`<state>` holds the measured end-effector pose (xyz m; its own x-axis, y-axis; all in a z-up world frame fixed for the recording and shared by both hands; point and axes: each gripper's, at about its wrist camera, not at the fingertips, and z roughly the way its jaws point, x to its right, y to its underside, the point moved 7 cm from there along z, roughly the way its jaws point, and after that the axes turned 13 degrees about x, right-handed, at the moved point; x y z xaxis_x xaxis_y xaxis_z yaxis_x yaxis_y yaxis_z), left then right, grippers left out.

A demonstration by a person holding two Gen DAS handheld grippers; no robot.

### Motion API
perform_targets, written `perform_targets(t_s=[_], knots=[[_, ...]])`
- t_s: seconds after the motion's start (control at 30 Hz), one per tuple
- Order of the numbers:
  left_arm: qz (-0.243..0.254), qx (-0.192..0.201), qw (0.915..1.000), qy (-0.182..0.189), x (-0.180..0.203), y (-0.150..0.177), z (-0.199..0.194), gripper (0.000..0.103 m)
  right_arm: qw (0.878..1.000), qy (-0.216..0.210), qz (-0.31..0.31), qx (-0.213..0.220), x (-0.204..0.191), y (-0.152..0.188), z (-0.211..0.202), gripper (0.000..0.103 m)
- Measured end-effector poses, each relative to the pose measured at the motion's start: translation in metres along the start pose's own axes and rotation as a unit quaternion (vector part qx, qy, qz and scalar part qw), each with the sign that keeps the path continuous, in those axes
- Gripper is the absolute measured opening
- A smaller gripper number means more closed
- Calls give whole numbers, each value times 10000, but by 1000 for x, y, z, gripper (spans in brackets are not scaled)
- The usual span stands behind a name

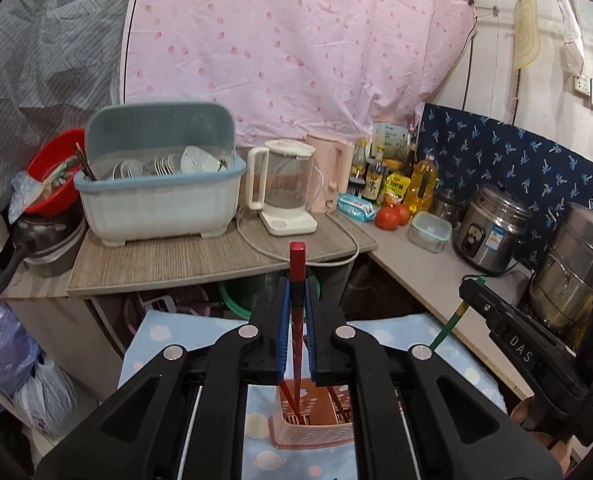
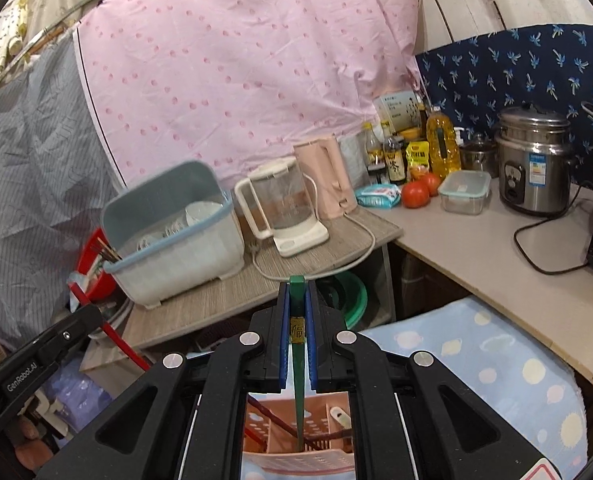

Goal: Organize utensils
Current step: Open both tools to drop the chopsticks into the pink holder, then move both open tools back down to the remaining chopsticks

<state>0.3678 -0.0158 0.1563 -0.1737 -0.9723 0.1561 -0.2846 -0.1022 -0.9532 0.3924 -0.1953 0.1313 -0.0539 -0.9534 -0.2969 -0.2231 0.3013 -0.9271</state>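
Observation:
My left gripper [image 1: 296, 294] is shut on a red chopstick [image 1: 297, 260] that stands upright, its lower end down in a pink perforated utensil holder [image 1: 312, 432] on a blue patterned cloth. My right gripper [image 2: 297, 304] is shut on a green chopstick [image 2: 297, 292], also upright, its tip inside the same pink holder [image 2: 296, 452]. Other dark red chopsticks lean in the holder. The right gripper and green chopstick [image 1: 450, 322] show at the right of the left wrist view. The left gripper and red chopstick [image 2: 116, 338] show at the left of the right wrist view.
A grey-blue dish rack [image 1: 160, 184] with plates, a glass kettle [image 1: 284, 188] and a pink kettle stand on a wooden counter [image 1: 176, 260]. Bottles, tomatoes [image 1: 390, 216], a lidded box and steel cookers [image 1: 492, 228] line the right counter. Cloths hang behind.

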Motion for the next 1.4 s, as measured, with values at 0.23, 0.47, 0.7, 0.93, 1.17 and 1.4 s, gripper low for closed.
perform_targets(t_s=[0.23, 0.47, 0.7, 0.93, 1.17, 1.4], knots=[[-97, 32, 9999, -96, -3, 6, -7, 55, 9999, 99, 16, 126, 6, -1, -13, 25], [-19, -51, 10000, -6, 2, 11, -30, 56, 9996, 31, -25, 266, 3, -7, -50, 29], [70, -304, 9994, 141, 7, 44, -74, 62, 9997, 57, -103, 200, 9, 21, -109, 33], [195, -966, 9949, 232, 8, 129, -121, 63, 9985, 224, -186, -467, 29, 112, -171, 33], [428, -1679, 9845, 260, 8, 234, -165, 63, 9895, 391, -81, -1392, 49, 219, -225, 33], [359, -2304, 9716, 398, 14, 312, -201, 63, 9822, 465, -496, -1753, 46, 283, -263, 33]])
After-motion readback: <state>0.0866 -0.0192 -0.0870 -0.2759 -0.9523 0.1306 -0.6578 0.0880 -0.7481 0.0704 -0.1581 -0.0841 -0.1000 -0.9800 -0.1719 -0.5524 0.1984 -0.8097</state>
